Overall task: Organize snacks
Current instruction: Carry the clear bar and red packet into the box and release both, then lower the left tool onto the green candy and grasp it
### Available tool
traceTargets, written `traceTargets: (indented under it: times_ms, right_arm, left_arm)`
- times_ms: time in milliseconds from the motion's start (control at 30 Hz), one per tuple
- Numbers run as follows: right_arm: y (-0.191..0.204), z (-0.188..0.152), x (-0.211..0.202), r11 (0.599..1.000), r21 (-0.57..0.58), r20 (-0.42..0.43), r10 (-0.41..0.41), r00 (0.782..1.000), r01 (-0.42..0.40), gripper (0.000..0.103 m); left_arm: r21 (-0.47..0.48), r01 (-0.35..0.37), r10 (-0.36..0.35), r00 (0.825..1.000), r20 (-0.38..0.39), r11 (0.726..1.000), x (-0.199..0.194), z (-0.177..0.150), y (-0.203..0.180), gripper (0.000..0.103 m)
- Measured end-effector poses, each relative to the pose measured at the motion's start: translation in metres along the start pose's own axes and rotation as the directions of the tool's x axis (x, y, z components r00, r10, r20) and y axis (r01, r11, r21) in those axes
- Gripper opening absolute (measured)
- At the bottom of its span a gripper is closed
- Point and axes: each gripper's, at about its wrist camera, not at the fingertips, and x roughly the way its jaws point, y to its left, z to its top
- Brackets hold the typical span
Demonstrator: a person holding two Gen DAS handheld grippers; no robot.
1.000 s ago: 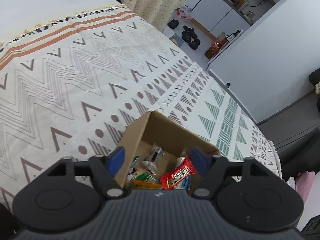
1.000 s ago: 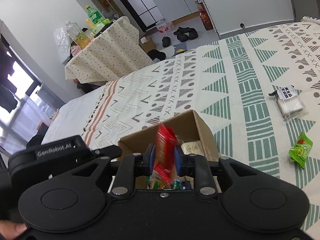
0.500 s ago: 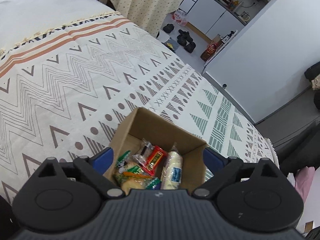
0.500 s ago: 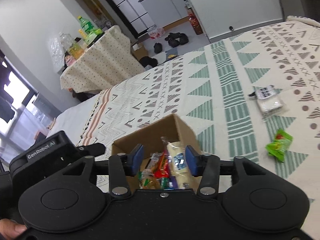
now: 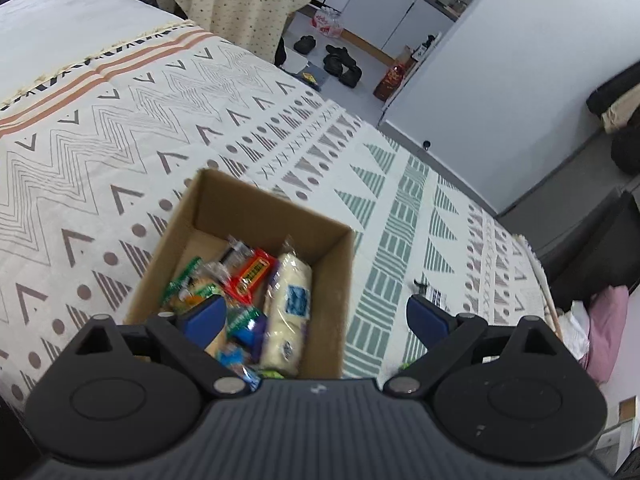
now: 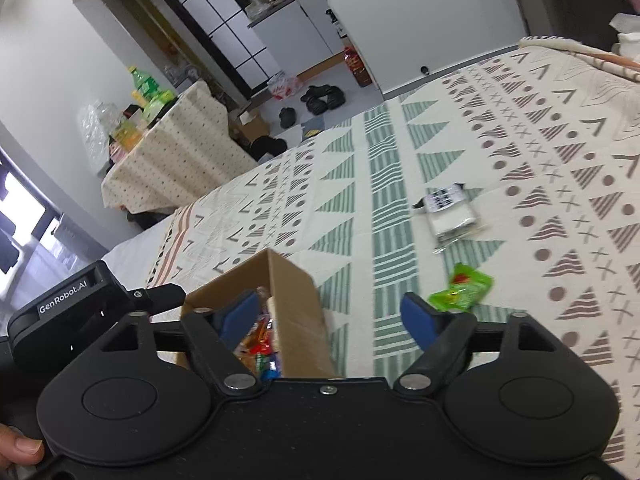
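Two snacks lie outside the box (image 6: 296, 300): green packet (image 6: 462, 287), white packet (image 6: 450, 210). My right claw (image 6: 328, 316) and left claw (image 5: 314, 316) are spread, empty, ready for pickup.

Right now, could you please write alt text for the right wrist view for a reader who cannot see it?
The open, empty right gripper hovers above a patterned bedspread, beside a cardboard box of snacks. A green snack packet and a white packet lie loose on the bedspread.
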Motion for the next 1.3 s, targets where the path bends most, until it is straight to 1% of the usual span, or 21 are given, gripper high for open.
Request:
traceTargets:
  times_ms: [67, 167, 233, 333, 567, 767, 933, 1133, 1200, 1233, 1300]
  right_arm:
    - [-0.008, 0.001, -0.004, 1.0, 0.0, 0.004, -0.003, 1.0, 0.003, 0.088]
    - [-0.021, 0.003, -0.01, 1.0, 0.002, 0.011, -0.006, 1.0, 0.006, 0.094]
    - [-0.03, 0.005, -0.014, 1.0, 0.006, 0.01, -0.003, 1.0, 0.003, 0.096]
    - [-0.043, 0.007, -0.02, 1.0, 0.003, 0.015, -0.004, 1.0, 0.004, 0.103]
    - [-0.078, 0.01, -0.025, 0.999, 0.033, 0.021, 0.004, 1.0, -0.005, 0.103]
    - [-0.107, 0.012, -0.026, 0.997, 0.072, 0.017, 0.01, 1.0, -0.011, 0.103]
    - [-0.134, 0.009, -0.023, 0.992, 0.126, 0.014, 0.026, 1.0, -0.028, 0.103]
    - [-0.156, 0.01, -0.014, 0.983, 0.18, 0.01, 0.043, 0.999, -0.044, 0.102]
    - [-0.161, 0.013, -0.01, 0.982, 0.185, 0.012, 0.046, 0.999, -0.048, 0.101]
    - [-0.163, 0.014, -0.008, 0.981, 0.186, 0.01, 0.049, 0.999, -0.051, 0.099]
    - [-0.167, 0.016, -0.004, 0.979, 0.196, 0.004, 0.064, 0.998, -0.064, 0.094]
  left_arm:
    - [0.01, -0.002, 0.003, 1.0, -0.015, 1.0, 0.003, -0.005, -0.007, 0.096]
    - [0.019, -0.005, 0.006, 0.999, -0.041, 1.0, 0.007, -0.012, -0.017, 0.097]
    - [0.02, -0.003, 0.005, 0.998, -0.061, 1.0, 0.009, -0.016, -0.023, 0.103]
    - [0.044, -0.01, 0.012, 0.998, -0.056, 0.999, 0.009, -0.024, -0.033, 0.103]
    - [0.11, -0.005, 0.014, 0.997, -0.073, 0.994, 0.017, -0.042, -0.062, 0.103]
    - [0.177, -0.021, 0.038, 0.995, -0.09, 0.984, 0.029, -0.059, -0.086, 0.103]
    - [0.186, -0.022, 0.041, 0.994, -0.097, 0.982, 0.043, -0.07, -0.098, 0.102]
    - [0.179, -0.025, 0.044, 0.994, -0.105, 0.984, 0.065, -0.081, -0.106, 0.1]
    - [0.168, -0.026, 0.044, 0.994, -0.104, 0.986, 0.073, -0.083, -0.108, 0.098]
    - [0.165, -0.028, 0.045, 0.993, -0.105, 0.986, 0.076, -0.085, -0.109, 0.095]
    - [0.157, -0.033, 0.051, 0.992, -0.114, 0.987, 0.086, -0.088, -0.111, 0.091]
